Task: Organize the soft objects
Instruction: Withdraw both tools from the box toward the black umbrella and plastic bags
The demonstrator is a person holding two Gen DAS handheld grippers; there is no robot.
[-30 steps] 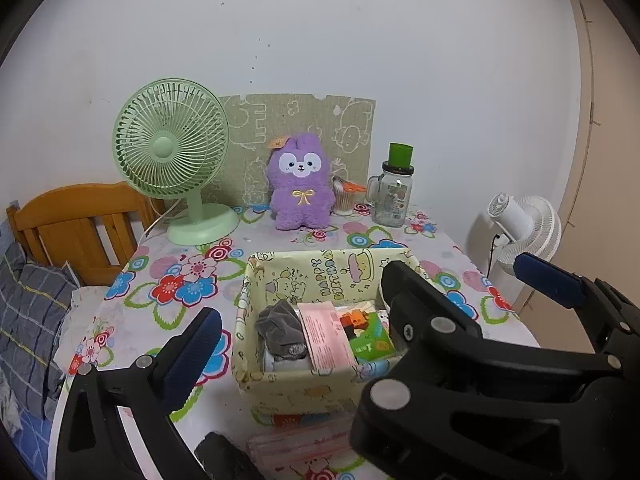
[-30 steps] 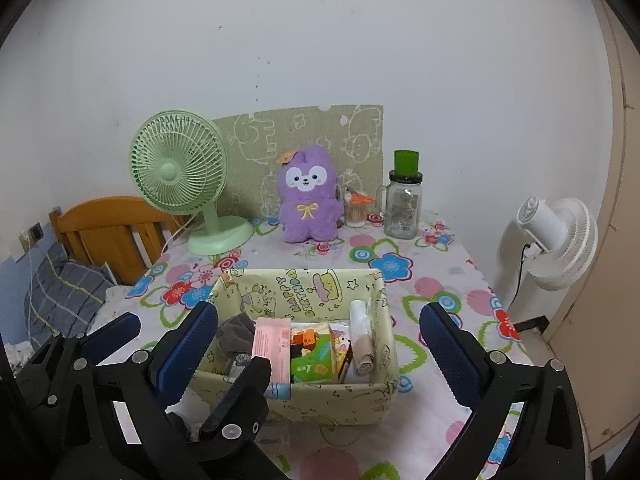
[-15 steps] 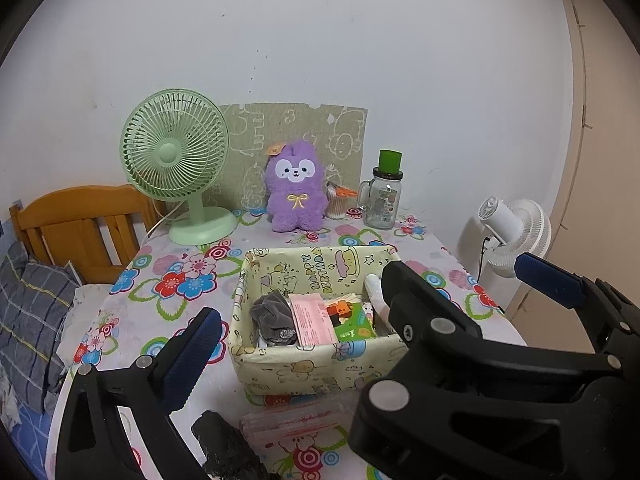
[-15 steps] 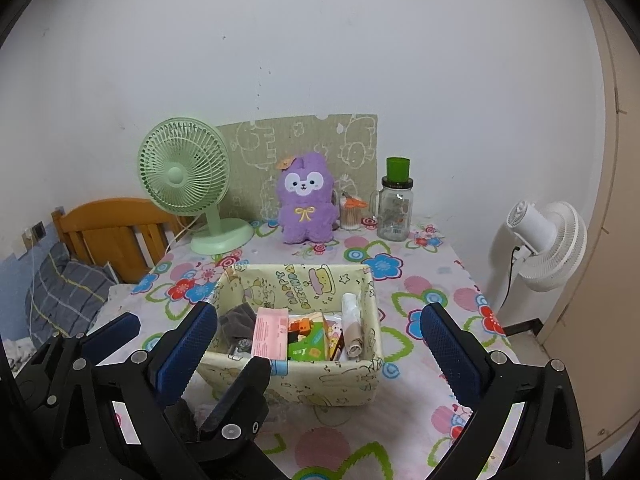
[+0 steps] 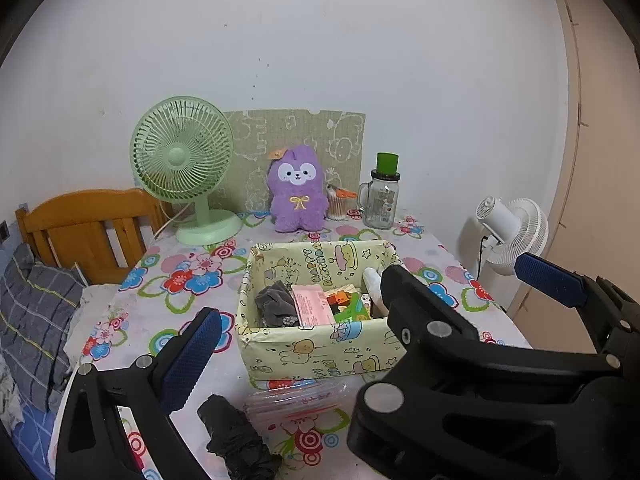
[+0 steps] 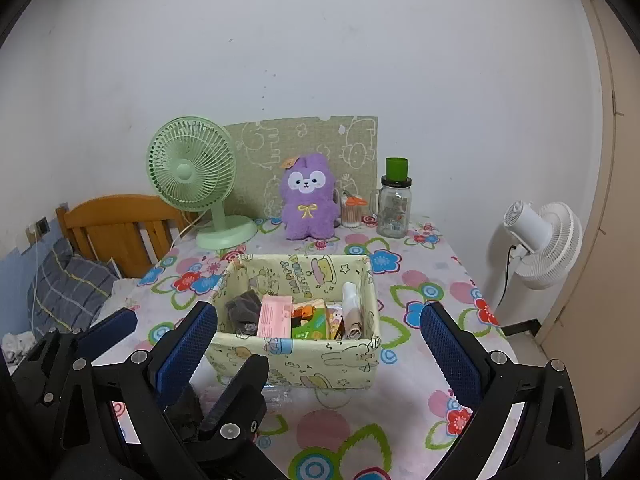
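Note:
A pale yellow cartoon-print fabric box (image 5: 320,354) (image 6: 296,364) stands mid-table. It holds a grey cloth (image 5: 276,306) (image 6: 244,312), a pink packet (image 5: 310,308), colourful packets and a white roll (image 6: 351,308). A black crumpled bundle (image 5: 236,436) and a clear zip bag (image 5: 296,398) lie on the table before the box. A purple plush (image 5: 296,196) (image 6: 308,200) sits upright at the back. My left gripper (image 5: 366,288) is open and holds nothing. My right gripper (image 6: 318,310) is open too. The two grippers overlap, short of the box.
At the back stand a green desk fan (image 5: 182,160), a printed board (image 6: 304,140), a glass jar with a green lid (image 5: 382,200) and a swab pot (image 6: 352,212). A white fan (image 6: 544,240) and a door are right of the table, a wooden headboard (image 5: 84,224) and plaid pillow left.
Both views have drawn back from the box, which now looks smaller and farther. The black bundle and the zip bag have come fully into view. Both grippers stayed open.

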